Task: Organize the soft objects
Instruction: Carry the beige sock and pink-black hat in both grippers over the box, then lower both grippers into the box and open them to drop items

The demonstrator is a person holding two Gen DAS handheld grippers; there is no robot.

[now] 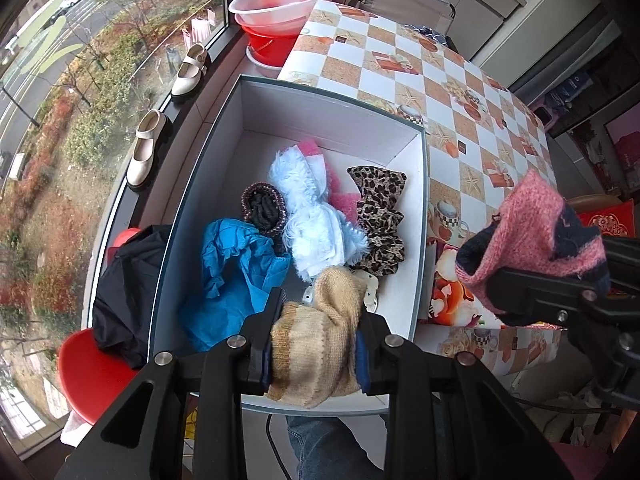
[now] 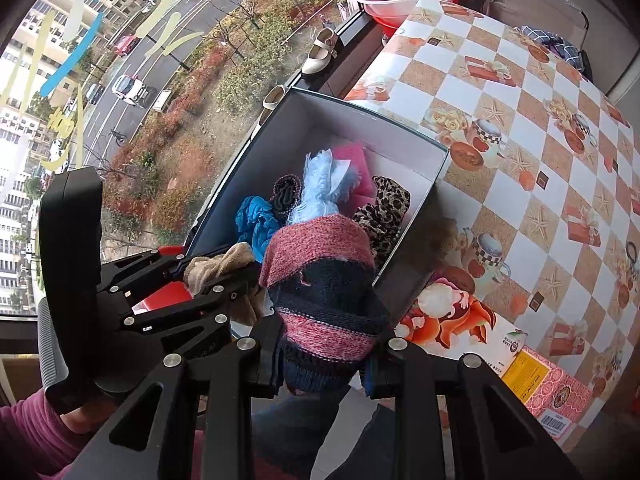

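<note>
Fingers [image 1: 316,344] gripping beige sock [image 1: 316,356] above box [image 1: 420,220] near edge; bare far corner.

Both grippers are matte black with angular cut-out arms and round silver screw heads. The left gripper [image 1: 318,344] has blue finger pads [image 1: 362,360]. A magenta sleeve [image 2: 28,436] and blue jeans [image 1: 320,448] show; a black cable [image 1: 276,444] trails below.

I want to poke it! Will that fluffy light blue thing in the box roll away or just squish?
Probably squish: the light blue fluffy cloth lies crumpled and shaggy, so it looks soft and floppy. It likely won't roll, being wedged between the leopard-print scrunchie and the blue cloth.
</note>
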